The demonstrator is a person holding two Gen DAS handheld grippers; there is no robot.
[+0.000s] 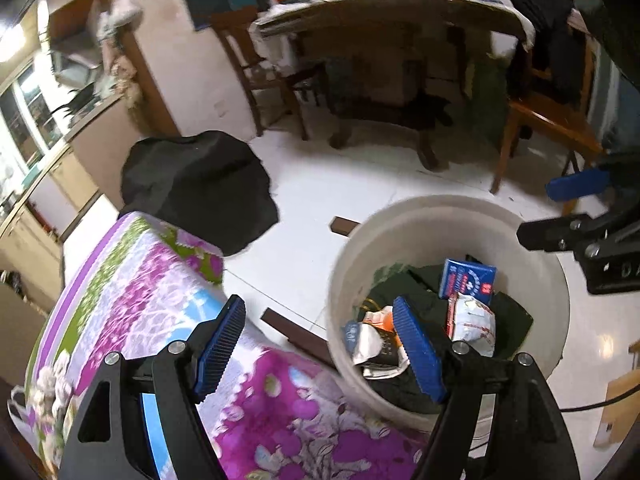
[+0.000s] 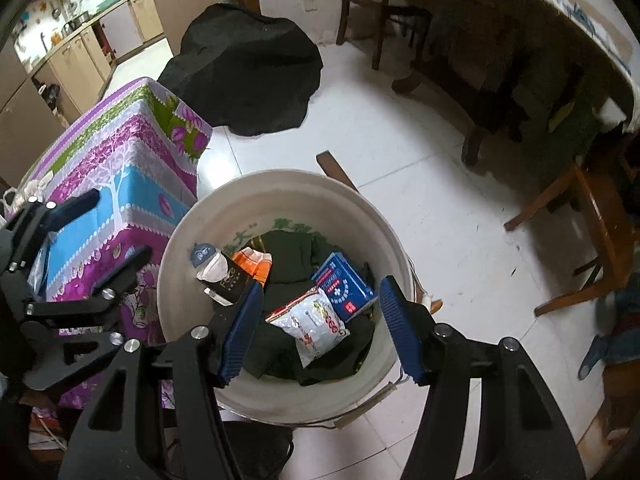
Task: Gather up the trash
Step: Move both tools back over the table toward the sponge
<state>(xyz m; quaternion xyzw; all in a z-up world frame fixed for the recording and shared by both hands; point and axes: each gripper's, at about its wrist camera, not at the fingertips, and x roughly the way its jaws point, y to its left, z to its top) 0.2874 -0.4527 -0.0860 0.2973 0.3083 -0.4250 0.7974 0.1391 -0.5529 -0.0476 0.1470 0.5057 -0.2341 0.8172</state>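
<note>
I see a white tiled floor (image 2: 420, 216) under a room with a wooden dining table (image 1: 400, 12) and wooden chairs (image 1: 548, 120) at the far side, all well beyond the white bucket (image 2: 352, 204) that I use as my landmark. The bucket stands on the tiles just beside a table draped in a purple, green and blue floral cloth (image 2: 120, 168). A rumpled black cloth heap (image 2: 248, 68) lies on the floor past the bucket, next to the far corner of that floral cloth. A dark wooden strip (image 2: 334, 168) lies on the tiles and runs behind the bucket's far rim.

Inside the bucket, on dark green fabric, I see the trash: a blue carton with a white cross (image 2: 346, 286), a white printed snack bag (image 2: 316, 326) touching it, an orange wrapper (image 2: 256, 262), and a black and white packet (image 2: 224, 276) with a small blue-grey piece at its end, which I cannot make out well.

My right gripper (image 2: 320, 328) hangs over the bucket mouth with its blue pads spread wide and nothing between them. My left gripper (image 1: 320, 344) sits over the bucket's rim on the floral-cloth side, pads also wide apart and holding nothing; one pad (image 1: 418, 348) lies over the bucket's contents, the other over the cloth.
</note>
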